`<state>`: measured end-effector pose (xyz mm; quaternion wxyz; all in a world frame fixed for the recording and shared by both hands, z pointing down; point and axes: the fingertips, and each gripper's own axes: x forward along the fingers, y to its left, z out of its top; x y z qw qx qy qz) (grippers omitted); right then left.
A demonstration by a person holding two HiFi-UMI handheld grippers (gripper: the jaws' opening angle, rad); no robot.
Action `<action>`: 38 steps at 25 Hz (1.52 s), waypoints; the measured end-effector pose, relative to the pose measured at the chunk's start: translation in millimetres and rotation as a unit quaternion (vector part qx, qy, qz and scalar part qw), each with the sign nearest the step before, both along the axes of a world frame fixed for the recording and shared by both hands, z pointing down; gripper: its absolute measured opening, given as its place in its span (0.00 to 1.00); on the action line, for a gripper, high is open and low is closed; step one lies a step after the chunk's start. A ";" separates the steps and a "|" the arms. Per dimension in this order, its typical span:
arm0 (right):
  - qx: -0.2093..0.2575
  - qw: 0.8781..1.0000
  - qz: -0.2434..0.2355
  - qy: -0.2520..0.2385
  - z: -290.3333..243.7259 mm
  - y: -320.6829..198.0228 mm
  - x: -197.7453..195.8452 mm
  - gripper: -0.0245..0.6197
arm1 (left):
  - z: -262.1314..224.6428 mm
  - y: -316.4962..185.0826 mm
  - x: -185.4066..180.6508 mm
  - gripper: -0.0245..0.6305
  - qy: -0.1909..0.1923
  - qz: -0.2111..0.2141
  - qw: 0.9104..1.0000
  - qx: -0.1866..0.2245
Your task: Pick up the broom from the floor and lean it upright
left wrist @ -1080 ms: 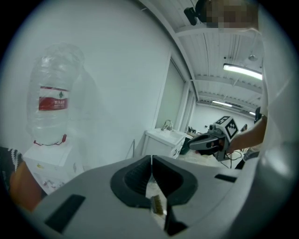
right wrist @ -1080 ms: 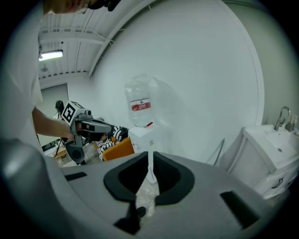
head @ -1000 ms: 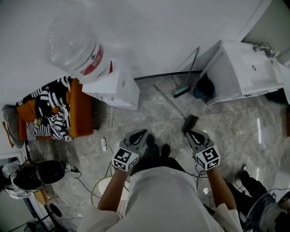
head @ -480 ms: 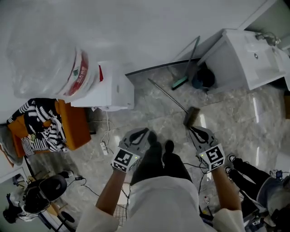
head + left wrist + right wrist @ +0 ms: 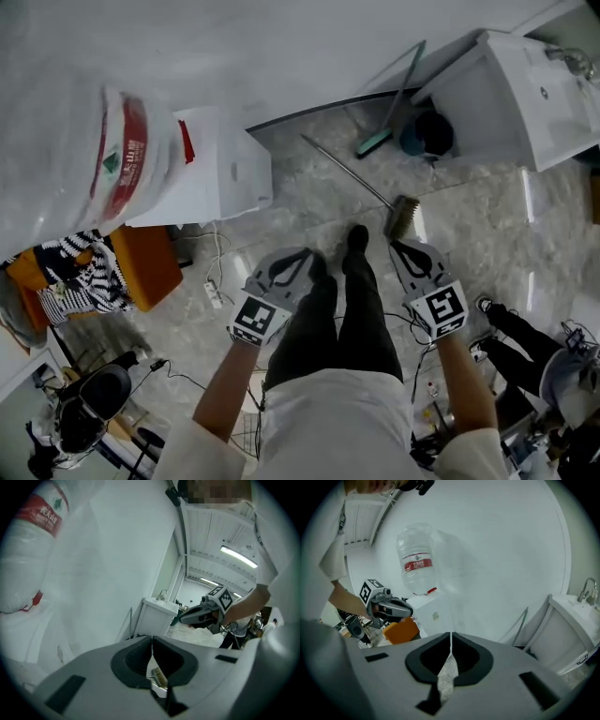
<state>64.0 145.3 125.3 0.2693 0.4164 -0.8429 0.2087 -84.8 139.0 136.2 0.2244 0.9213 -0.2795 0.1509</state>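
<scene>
The broom [image 5: 392, 210] lies on the marble floor, its thin metal handle running up-left from a brown bristle head. My right gripper [image 5: 401, 246] hovers just below that head, apart from it. Its jaws have just been closing and now meet with nothing between them [image 5: 450, 638]. My left gripper [image 5: 300, 255] is left of the person's legs, well away from the broom. In the left gripper view its jaws [image 5: 151, 643] are shut and empty, and the broom head [image 5: 159, 678] shows through the gap below them.
A green-headed squeegee [image 5: 375, 142] leans on the wall beside a dark bucket [image 5: 427, 134] and a white sink cabinet [image 5: 511, 89]. A water dispenser [image 5: 220, 169] with a big bottle stands at left, near an orange chair [image 5: 150, 267]. A power strip [image 5: 215, 295] and cables lie on the floor.
Both grippers have sunk toward the floor and moved forward. The right one has come close to the broom head. The broom itself has not moved.
</scene>
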 end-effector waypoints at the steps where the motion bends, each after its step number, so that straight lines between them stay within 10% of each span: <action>1: -0.004 1.000 0.000 0.001 7.0 -3.4 0.2 0.06 | 5.4 -3.0 1.0 0.05 0.001 -0.001 1.000 -0.006; 15: 0.006 0.999 -0.049 0.011 121.0 -75.9 12.7 0.05 | 116.6 -42.2 18.7 0.05 -0.024 -0.047 0.998 -0.039; 38: -0.053 0.996 -0.075 -0.015 451.1 -131.4 60.9 0.06 | 416.9 -92.8 75.1 0.06 -0.057 -0.058 0.994 -0.076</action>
